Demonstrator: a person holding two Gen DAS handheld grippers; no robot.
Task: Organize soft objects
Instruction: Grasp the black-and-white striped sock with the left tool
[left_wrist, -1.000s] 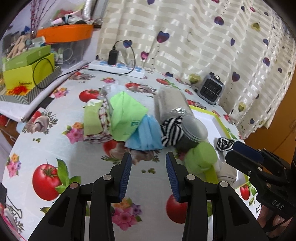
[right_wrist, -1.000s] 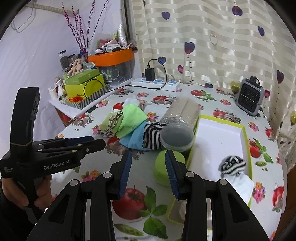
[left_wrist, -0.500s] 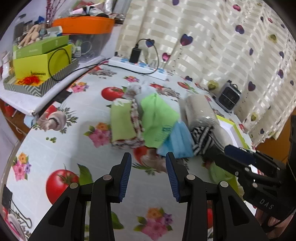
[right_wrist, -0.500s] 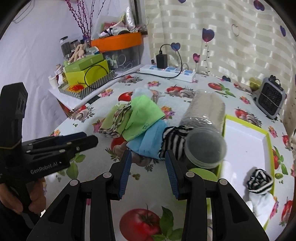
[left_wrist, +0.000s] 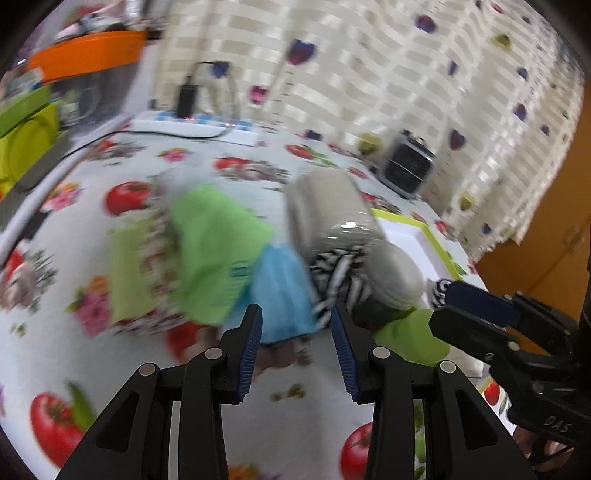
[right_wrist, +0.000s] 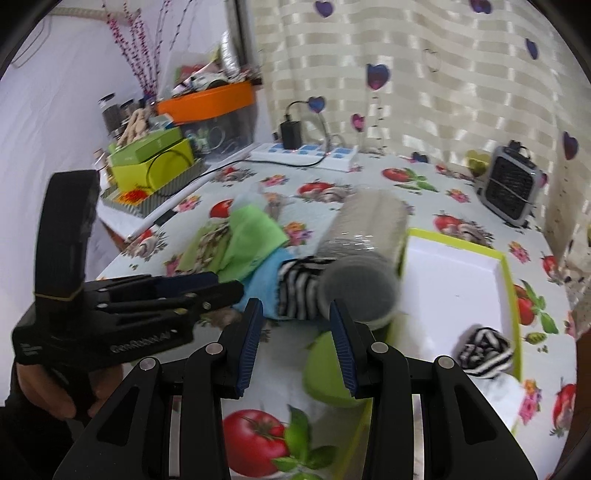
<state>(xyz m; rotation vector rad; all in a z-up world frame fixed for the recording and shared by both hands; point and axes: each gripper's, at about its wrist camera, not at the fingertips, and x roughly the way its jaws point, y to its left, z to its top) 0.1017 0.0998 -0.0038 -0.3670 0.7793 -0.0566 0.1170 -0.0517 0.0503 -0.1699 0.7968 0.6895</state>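
A pile of soft things lies mid-table: a green cloth (left_wrist: 214, 243) (right_wrist: 251, 240), a blue cloth (left_wrist: 280, 291) (right_wrist: 264, 277), a black-and-white striped sock (left_wrist: 338, 280) (right_wrist: 299, 288) and a patterned green-edged cloth (left_wrist: 136, 273). A second striped sock (right_wrist: 484, 350) lies in the white tray with a green rim (right_wrist: 458, 280) (left_wrist: 417, 240). My left gripper (left_wrist: 297, 354) is open and empty, just short of the blue cloth. My right gripper (right_wrist: 295, 350) is open and empty, just before the striped sock. The left view is blurred.
A clear cylinder of grey stuff (right_wrist: 365, 251) (left_wrist: 332, 218) lies on its side beside the tray. A green round lid (right_wrist: 332, 369) lies at the tray's near corner. A small fan (right_wrist: 511, 188), a power strip (right_wrist: 306, 155) and stacked boxes (right_wrist: 151, 166) line the far edges.
Both grippers have moved closer to the pile and stayed open. The left view has swung right, now centred on the blue cloth and striped sock.
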